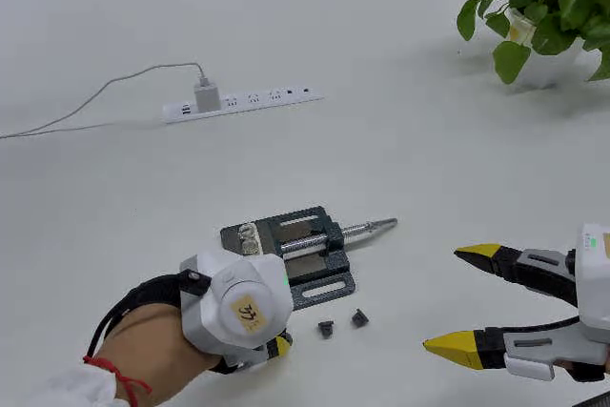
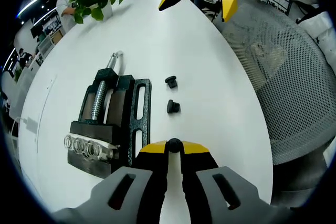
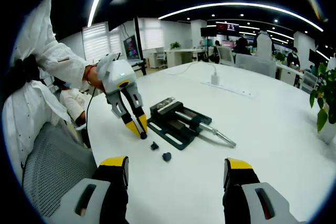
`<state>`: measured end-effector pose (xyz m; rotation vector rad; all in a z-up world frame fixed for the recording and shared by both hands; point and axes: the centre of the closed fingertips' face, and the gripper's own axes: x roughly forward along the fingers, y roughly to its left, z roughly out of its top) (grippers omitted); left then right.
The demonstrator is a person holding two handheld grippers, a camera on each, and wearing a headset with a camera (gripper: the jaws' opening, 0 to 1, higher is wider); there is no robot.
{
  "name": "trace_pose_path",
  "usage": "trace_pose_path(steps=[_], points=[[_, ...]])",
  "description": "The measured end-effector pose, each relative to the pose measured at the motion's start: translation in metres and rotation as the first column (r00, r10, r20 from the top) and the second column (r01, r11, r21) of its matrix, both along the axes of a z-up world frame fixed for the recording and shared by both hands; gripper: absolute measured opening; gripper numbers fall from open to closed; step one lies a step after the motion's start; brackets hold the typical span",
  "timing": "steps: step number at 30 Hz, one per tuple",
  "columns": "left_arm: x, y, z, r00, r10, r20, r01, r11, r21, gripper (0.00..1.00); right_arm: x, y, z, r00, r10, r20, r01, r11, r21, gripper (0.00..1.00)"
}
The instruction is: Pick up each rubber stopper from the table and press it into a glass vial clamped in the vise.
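Two loose stoppers (image 1: 326,328) sit on the white worktop (image 1: 400,159) just in front of the vise (image 1: 295,250). They're small black rubbery plugs with a wider cap end, near each other but not touching.

A third stopper (image 2: 174,144) is pinched between the yellow tips of the left tool (image 2: 174,155), with the jaws squeezed down narrow on it. A hand (image 1: 152,350) with a red string at the wrist grips that tool low at the near edge of the worktop. Its rounded white body is on top and the tips angle down beside the vise's near corner. I can't tell if the tips touch the surface.

The right tool (image 1: 462,299) hangs off to the right, pointing across toward the vise. Its jaws are spread wide with nothing between them. They're black fingers ending in yellow wedge tips.

The vise is dark cast metal lying flat, with a slotted base and a shiny threaded screw sticking out the far end. A row of clear glass vials (image 2: 89,148) is clamped at one end, with their round mouths showing.

Further back there's a white power strip (image 1: 238,100) with a charger plugged in, and a leafy plant (image 1: 553,7) in the corner.
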<state>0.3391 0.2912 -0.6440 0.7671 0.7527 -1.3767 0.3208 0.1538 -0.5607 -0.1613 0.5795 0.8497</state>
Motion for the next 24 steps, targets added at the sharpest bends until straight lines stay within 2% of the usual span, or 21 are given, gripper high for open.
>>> trace_pose_path(steps=[15, 24], points=[[-0.0013, 0.0022, 0.0002, 1.0, 0.01, -0.005, -0.01, 1.0, 0.002, 0.04, 0.001, -0.0017, -0.0021, 1.0, 0.006, 0.002, -0.006, 1.0, -0.002, 0.72], [-0.0029, 0.0058, 0.0054, 0.998, 0.053, -0.019, -0.053, 0.998, -0.032, 0.04, 0.0012, 0.0007, -0.0015, 1.0, 0.018, 0.003, -0.018, 1.0, -0.002, 0.71]])
